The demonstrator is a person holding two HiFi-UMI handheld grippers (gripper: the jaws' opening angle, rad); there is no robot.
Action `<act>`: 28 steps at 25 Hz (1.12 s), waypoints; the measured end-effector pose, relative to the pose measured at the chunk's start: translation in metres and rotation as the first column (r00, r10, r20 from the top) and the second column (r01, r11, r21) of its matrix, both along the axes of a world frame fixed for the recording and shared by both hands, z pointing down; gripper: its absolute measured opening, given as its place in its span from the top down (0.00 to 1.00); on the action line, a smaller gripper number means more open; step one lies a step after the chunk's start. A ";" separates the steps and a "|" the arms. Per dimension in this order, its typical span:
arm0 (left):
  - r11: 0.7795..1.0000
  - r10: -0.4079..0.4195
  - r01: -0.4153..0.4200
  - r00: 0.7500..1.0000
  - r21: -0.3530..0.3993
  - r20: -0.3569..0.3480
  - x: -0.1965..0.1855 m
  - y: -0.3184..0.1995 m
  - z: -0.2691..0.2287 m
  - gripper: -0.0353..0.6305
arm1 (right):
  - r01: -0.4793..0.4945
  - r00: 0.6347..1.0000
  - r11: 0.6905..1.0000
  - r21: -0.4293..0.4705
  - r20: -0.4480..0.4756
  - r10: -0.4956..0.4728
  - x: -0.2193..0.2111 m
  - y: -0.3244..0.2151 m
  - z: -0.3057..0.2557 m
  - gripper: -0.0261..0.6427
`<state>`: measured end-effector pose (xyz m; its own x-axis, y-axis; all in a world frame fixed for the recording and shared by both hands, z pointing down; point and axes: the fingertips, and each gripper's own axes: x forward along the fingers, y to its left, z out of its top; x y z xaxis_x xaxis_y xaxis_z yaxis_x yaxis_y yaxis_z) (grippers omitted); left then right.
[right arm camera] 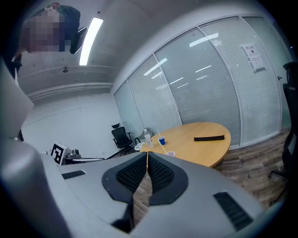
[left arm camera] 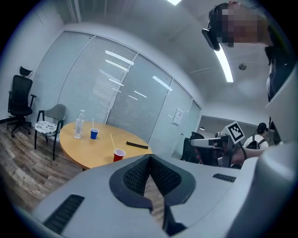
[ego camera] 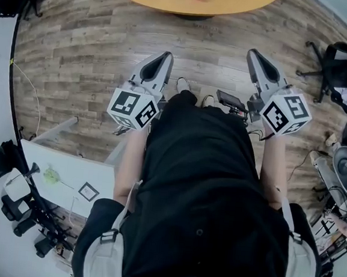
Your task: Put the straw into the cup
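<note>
Clenched and empty, the left gripper [left arm camera: 150,158] and right gripper [right arm camera: 147,154] hang well short of the round bench [left arm camera: 93,149]. Near its closest edge, the red cup [left arm camera: 119,155] already holds a straw [left arm camera: 112,141], so the task looks finished, with nothing apparently left.

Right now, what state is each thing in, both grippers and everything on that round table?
left gripper: shut, empty.
right gripper: shut, empty.
red cup: upright, straw leaning in it.
blue cup: upright, second straw standing in it.
water bottle: upright.
black bar: lying flat.
</note>
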<state>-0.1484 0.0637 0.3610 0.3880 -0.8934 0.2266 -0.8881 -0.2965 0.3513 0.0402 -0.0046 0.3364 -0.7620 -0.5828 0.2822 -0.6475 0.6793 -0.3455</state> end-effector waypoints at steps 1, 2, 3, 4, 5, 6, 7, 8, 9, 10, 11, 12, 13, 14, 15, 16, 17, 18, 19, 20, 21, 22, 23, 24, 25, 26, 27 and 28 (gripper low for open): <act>1.000 0.004 -0.004 1.000 -0.003 0.001 0.009 0.004 0.000 0.93 | 0.001 1.000 1.000 -0.002 0.005 -0.001 0.008 0.005 0.001 0.93; 1.000 0.010 -0.010 1.000 -0.007 0.004 0.020 0.008 0.002 0.93 | 0.000 1.000 1.000 -0.007 0.009 0.000 0.017 0.010 0.004 0.93; 1.000 0.016 -0.016 1.000 -0.011 0.007 0.031 0.011 0.003 0.93 | -0.002 1.000 1.000 -0.014 0.012 0.002 0.027 0.015 0.007 0.93; 1.000 0.023 -0.023 1.000 -0.016 0.011 0.042 0.015 0.004 0.93 | -0.003 1.000 1.000 -0.021 0.013 0.003 0.037 0.020 0.011 0.93; 0.999 0.030 -0.030 0.999 -0.021 0.017 0.054 0.018 0.006 0.93 | -0.002 1.000 1.000 -0.029 0.015 0.003 0.048 0.025 0.014 0.93; 0.999 0.036 -0.035 0.999 -0.028 0.021 0.066 0.021 0.007 0.93 | 0.000 1.000 0.999 -0.035 0.018 0.000 0.057 0.031 0.018 0.93; 0.999 0.039 -0.038 0.999 -0.034 0.023 0.076 0.025 0.007 0.93 | 0.005 1.000 0.999 -0.042 0.019 -0.004 0.066 0.036 0.021 0.93; 0.999 0.038 -0.037 0.999 -0.038 0.021 0.085 0.029 0.007 0.93 | 0.011 1.000 0.999 -0.050 0.019 -0.010 0.075 0.042 0.024 0.93; 0.999 0.034 -0.033 0.999 -0.040 0.017 0.093 0.034 0.005 0.93 | 0.018 1.000 0.998 -0.058 0.018 -0.017 0.083 0.047 0.026 0.93; 0.999 0.028 -0.027 1.000 -0.039 0.014 0.100 0.037 0.003 0.93 | 0.028 0.999 0.998 -0.062 0.020 -0.026 0.090 0.051 0.028 0.93; 0.999 0.021 -0.021 1.000 -0.036 0.012 0.105 0.041 0.000 0.93 | 0.041 0.999 0.997 -0.062 0.026 -0.039 0.095 0.055 0.028 0.93; 0.999 0.014 -0.014 1.000 -0.032 0.010 0.110 0.044 -0.004 0.93 | 0.059 0.998 0.997 -0.057 0.035 -0.057 0.099 0.059 0.026 0.93; 1.000 0.007 -0.007 1.000 -0.027 0.010 0.115 0.048 -0.008 0.93 | 0.079 0.996 0.996 -0.050 0.045 -0.077 0.102 0.063 0.025 0.93; 1.000 0.000 0.000 1.000 -0.025 0.015 0.119 0.051 -0.013 0.93 | 0.102 0.994 0.994 -0.040 0.053 -0.100 0.104 0.068 0.023 0.93; 1.000 -0.007 0.007 1.000 -0.027 0.023 0.123 0.055 -0.018 0.93 | 0.128 0.990 0.991 -0.032 0.056 -0.126 0.105 0.072 0.023 0.93; 0.999 -0.014 0.015 0.999 -0.029 0.030 0.126 0.059 -0.021 0.93 | 0.152 0.987 0.988 -0.025 0.057 -0.150 0.106 0.076 0.023 0.93; 0.999 -0.021 0.022 0.999 -0.032 0.034 0.129 0.064 -0.024 0.93 | 0.175 0.983 0.984 -0.021 0.056 -0.173 0.106 0.080 0.024 0.93; 0.999 -0.027 0.028 0.999 -0.034 0.037 0.132 0.068 -0.025 0.93 | 0.195 0.980 0.981 -0.019 0.057 -0.193 0.106 0.083 0.025 0.93; 0.999 -0.032 0.033 0.999 -0.036 0.041 0.134 0.072 -0.026 0.93 | 0.211 0.976 0.977 -0.018 0.058 -0.210 0.105 0.086 0.027 0.93; 0.999 -0.033 0.035 0.998 -0.037 0.045 0.137 0.076 -0.026 0.93 | 0.223 0.973 0.975 -0.019 0.059 -0.222 0.105 0.090 0.028 0.93; 0.999 -0.033 0.035 0.998 -0.038 0.048 0.140 0.080 -0.026 0.93 | 0.232 0.971 0.973 -0.021 0.060 -0.230 0.105 0.093 0.029 0.93; 0.999 -0.031 0.033 0.998 -0.040 0.048 0.143 0.083 -0.026 0.93 | 0.239 0.970 0.971 -0.023 0.060 -0.238 0.105 0.096 0.029 0.93; 0.999 -0.029 0.031 0.998 -0.041 0.047 0.146 0.085 -0.026 0.93 | 0.248 0.968 0.969 -0.024 0.059 -0.246 0.105 0.099 0.029 0.93; 0.999 -0.026 0.028 0.999 -0.042 0.047 0.148 0.086 -0.026 0.93 | 0.257 0.965 0.966 -0.023 0.058 -0.255 0.105 0.101 0.029 0.93; 0.999 -0.022 0.024 0.999 -0.041 0.047 0.150 0.085 -0.027 0.93 | 0.265 0.963 0.964 -0.020 0.057 -0.263 0.105 0.102 0.028 0.93; 0.999 -0.019 0.021 0.999 -0.039 0.046 0.152 0.084 -0.028 0.93 | 0.269 0.962 0.963 -0.016 0.054 -0.268 0.105 0.103 0.027 0.93; 0.999 -0.015 0.016 0.999 -0.036 0.043 0.154 0.083 -0.030 0.93 | 0.268 0.962 0.963 -0.012 0.047 -0.267 0.105 0.102 0.027 0.94; 0.999 -0.008 0.010 0.999 -0.034 0.040 0.156 0.082 -0.031 0.93 | 0.261 0.965 0.965 -0.007 0.038 -0.260 0.107 0.101 0.027 0.94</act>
<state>0.0080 0.1457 0.3302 0.3700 -0.8884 0.2719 -0.9041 -0.2770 0.3255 0.1467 0.0968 0.3632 -0.8971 -0.3597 0.2567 -0.4354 0.8186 -0.3746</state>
